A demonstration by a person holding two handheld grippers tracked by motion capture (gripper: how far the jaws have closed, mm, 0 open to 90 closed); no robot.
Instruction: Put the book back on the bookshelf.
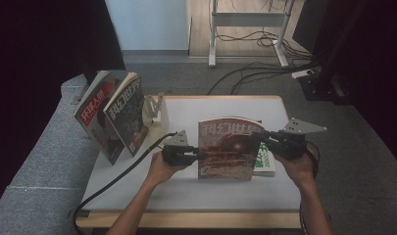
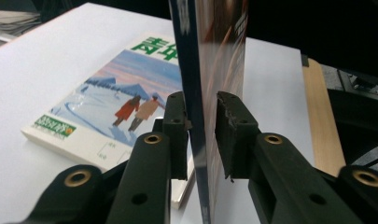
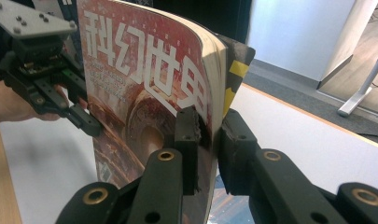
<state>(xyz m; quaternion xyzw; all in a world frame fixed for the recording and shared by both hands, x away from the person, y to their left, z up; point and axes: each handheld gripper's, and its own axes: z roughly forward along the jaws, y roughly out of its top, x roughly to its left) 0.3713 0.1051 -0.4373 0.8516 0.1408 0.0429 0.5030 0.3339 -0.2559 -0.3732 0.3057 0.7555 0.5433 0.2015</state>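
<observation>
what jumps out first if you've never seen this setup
The red-covered magazine stands upright mid-table, pinched at its left edge by the left hand-held gripper and at its right edge by the right hand-held gripper. Just behind it a green-titled book with a snowy cover lies flat on the white table. At the table's far left, two more magazines lean upright against a white stand.
</observation>
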